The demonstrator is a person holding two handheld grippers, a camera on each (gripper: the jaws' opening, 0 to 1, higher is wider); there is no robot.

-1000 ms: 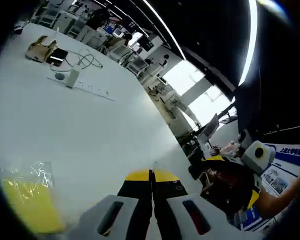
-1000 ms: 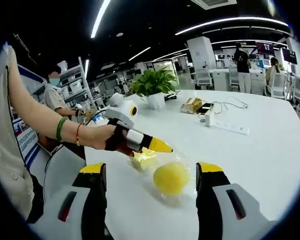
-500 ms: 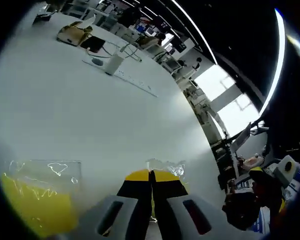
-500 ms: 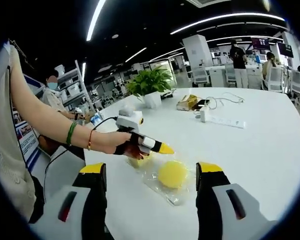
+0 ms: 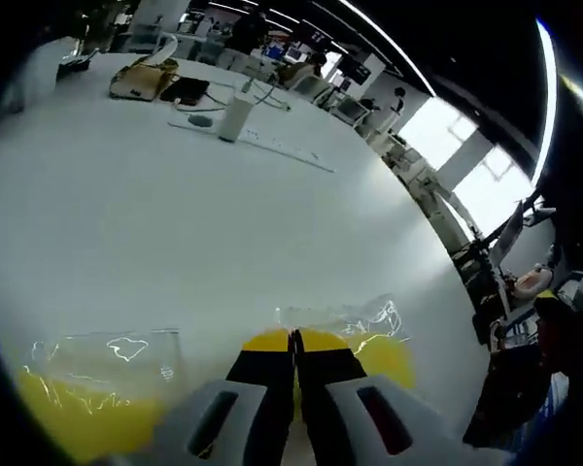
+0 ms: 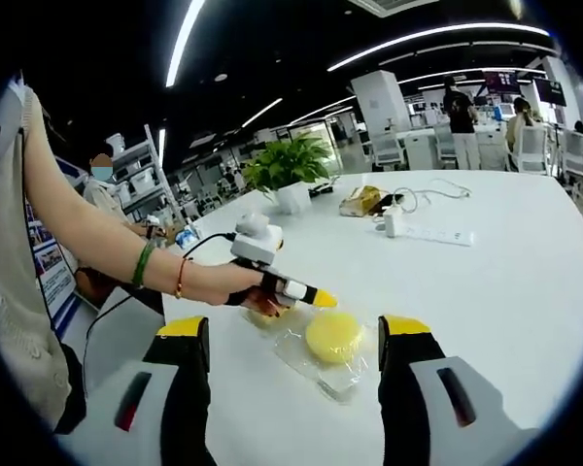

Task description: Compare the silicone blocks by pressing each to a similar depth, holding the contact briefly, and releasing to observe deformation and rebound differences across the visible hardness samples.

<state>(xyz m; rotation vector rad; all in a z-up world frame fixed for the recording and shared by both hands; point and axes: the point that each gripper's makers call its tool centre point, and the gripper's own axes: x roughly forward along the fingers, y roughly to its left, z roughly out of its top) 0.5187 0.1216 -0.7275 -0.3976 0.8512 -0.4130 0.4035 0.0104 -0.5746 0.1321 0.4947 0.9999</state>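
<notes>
- Left gripper: jaws together, with nothing between them. The yellow tips hover just short of a round yellow block, which lies in a clear bag just ahead and to the right of the tips. In the right gripper view the same gripper is at the upper left edge of this block.
- Second block: a yellow slab in its own clear bag, lying left of the left jaws and well apart from them.
- Right gripper: jaws wide apart and empty. The round block lies ahead, between the two tips but beyond them.
- Orientation: the round block lies flat on the white table. As a disc it has no clear long axis; its flat face points up. Its bag extends toward the right jaws.
- Risk: the closed tips stand near the block's edge, so a press there could slide off the rim.
- Risk: the loose, slick bag could let the block skid on the table, making the press depth unequal between samples.
</notes>
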